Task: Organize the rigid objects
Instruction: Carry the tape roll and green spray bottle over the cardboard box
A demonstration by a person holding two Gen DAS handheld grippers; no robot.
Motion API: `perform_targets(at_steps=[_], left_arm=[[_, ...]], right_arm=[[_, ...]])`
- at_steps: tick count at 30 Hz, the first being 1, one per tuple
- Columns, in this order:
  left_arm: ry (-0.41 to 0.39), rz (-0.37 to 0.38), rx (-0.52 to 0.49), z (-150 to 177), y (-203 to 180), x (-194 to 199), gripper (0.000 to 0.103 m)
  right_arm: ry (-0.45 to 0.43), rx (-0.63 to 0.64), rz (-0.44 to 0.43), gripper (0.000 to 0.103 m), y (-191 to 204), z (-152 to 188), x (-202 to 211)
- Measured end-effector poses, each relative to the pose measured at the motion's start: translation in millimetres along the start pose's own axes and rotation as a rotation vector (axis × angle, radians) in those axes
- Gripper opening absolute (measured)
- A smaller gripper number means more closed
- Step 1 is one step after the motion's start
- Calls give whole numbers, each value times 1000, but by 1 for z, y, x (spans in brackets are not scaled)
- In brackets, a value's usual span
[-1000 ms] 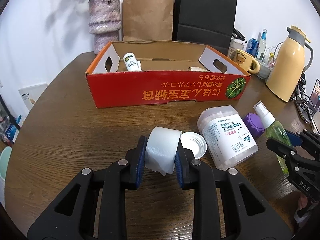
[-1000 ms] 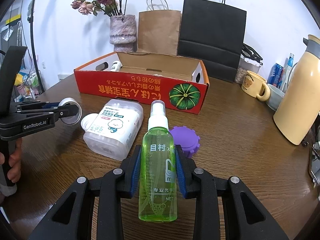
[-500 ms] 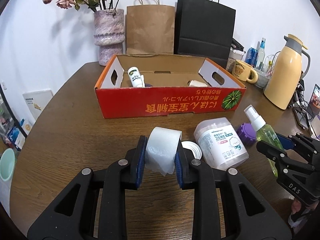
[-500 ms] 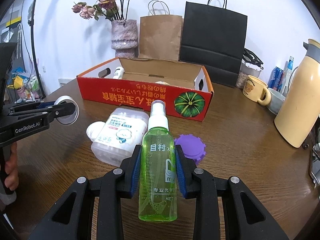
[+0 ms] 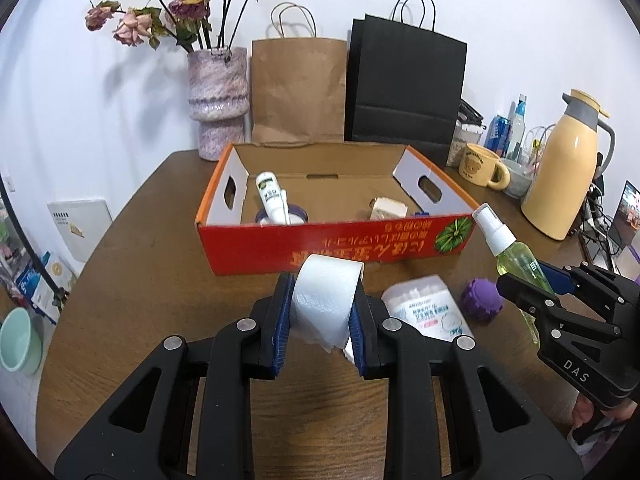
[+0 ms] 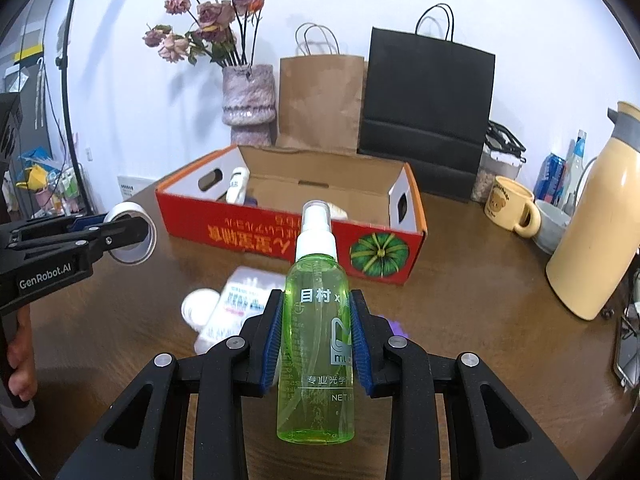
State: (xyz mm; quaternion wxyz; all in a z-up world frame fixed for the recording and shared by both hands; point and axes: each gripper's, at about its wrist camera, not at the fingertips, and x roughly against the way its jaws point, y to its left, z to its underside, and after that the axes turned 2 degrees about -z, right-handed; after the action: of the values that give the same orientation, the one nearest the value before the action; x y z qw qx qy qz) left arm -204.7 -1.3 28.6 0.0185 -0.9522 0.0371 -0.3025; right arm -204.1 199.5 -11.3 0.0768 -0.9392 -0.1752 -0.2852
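Left gripper (image 5: pixel 320 316) is clamped on a white roll of tape (image 5: pixel 326 304), blue pads pressing both flat sides; the roll is held off the table (image 5: pixel 140 300), in front of the red cardboard box (image 5: pixel 320 248). A loose end of the roll hangs below the pads.

Right gripper (image 6: pixel 316 340) pinches a green spray bottle (image 6: pixel 316 344) around its middle, white nozzle pointing away toward the box; bottle is clear of the tabletop.

Box sits open on the brown table. Inside it: a white bottle (image 5: pixel 272 200) lying toward the left end, a small pale block (image 5: pixel 388 210) toward the right end.

On the table between grippers and box: a clear plastic tub with a printed label (image 5: pixel 428 308), lying on its side, and a purple cap (image 5: pixel 480 300) just beside it.

Behind the box: vase of dried roses (image 5: pixel 218 100), brown paper bag (image 5: pixel 298 88), black paper bag (image 5: pixel 404 84). To the right: yellow mug (image 5: pixel 482 164), yellow thermos jug (image 5: pixel 564 172).
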Motion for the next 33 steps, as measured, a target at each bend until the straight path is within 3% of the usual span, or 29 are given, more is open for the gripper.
perform_targets(at_steps=[15,33], left_arm=[[-72,-10,40,-39,0,-3,22],[-118,-45,106,-79,1,-41,22]], right_arm=[[-53,-7,3,35,-3,-40,-11],[-71,-61,-3,35,-19,-84,-59]])
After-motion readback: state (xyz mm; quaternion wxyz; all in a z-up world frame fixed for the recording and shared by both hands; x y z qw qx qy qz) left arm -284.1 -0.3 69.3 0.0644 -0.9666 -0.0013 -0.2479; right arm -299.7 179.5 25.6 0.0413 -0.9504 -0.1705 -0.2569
